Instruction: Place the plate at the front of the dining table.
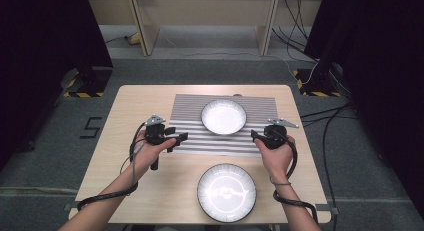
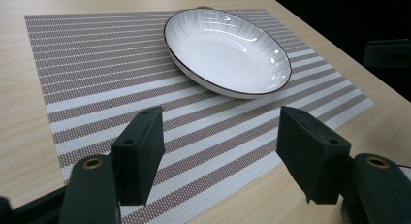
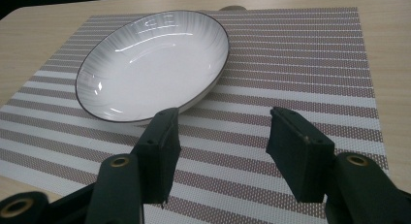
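Two white plates with thin dark rims are on the light wooden table (image 1: 125,106). The far plate (image 1: 223,116) sits on the striped placemat (image 1: 190,103), near the mat's middle and toward its far edge; the near plate (image 1: 226,192) rests on bare wood close to the person's edge, well apart from the mat. Left gripper (image 1: 176,139) is held over the mat's left part, jaws pointing right toward the far plate; in the left gripper view its jaws stand spread with nothing between them, striped mat showing through the gap, the far plate (image 2: 228,49) ahead and apart from the jaw tips. Right gripper (image 1: 256,136) is held at the mat's right side, jaws pointing left toward the same plate; in the right gripper view its jaws are likewise spread and empty, and the far plate (image 3: 152,64) lies ahead and to that view's left, its near rim just beyond the tip of the left jaw; contact cannot be told. Both grippers flank the far plate, one on each side. A cable trails from each gripper back along the forearm.
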Motion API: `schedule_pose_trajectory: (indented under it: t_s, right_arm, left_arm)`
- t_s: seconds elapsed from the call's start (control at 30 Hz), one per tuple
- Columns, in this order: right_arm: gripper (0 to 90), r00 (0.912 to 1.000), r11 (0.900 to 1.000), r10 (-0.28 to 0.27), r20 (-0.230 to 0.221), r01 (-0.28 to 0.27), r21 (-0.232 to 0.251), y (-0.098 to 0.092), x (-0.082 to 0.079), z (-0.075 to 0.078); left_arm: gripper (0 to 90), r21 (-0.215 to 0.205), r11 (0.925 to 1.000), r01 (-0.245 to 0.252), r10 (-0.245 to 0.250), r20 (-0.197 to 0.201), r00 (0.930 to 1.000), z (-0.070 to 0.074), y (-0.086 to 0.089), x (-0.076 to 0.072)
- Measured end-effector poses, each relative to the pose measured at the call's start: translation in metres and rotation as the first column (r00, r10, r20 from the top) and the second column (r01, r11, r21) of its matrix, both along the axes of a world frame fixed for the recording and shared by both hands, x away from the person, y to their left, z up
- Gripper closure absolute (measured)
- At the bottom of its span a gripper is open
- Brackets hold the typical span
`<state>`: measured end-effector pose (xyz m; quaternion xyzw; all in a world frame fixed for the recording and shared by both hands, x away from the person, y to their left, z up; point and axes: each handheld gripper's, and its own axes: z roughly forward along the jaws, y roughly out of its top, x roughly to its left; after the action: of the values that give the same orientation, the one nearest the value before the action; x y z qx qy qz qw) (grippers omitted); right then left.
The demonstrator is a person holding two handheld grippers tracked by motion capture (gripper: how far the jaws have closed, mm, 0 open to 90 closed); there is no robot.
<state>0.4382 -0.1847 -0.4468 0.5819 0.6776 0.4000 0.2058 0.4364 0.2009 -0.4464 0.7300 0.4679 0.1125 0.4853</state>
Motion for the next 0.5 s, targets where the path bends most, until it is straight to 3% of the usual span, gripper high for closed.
schedule_pose_trajectory:
  t_s: [0.03,0.5]
  right_arm:
    - [44.9,1.0000,1.000,0.000,-0.001,0.000,0.004,0.000,-0.001,0.000]
    - [44.6,0.9999,1.000,0.017,0.002,-0.017,0.008,-0.003,-0.020,-0.003]
  left_arm:
    - [33.7,-0.014,0.9999,-0.003,0.003,-0.007,1.0000,-0.001,0.001,0.000]
    - [33.8,0.016,0.9999,0.006,-0.007,0.023,0.9997,-0.004,0.012,-0.018]
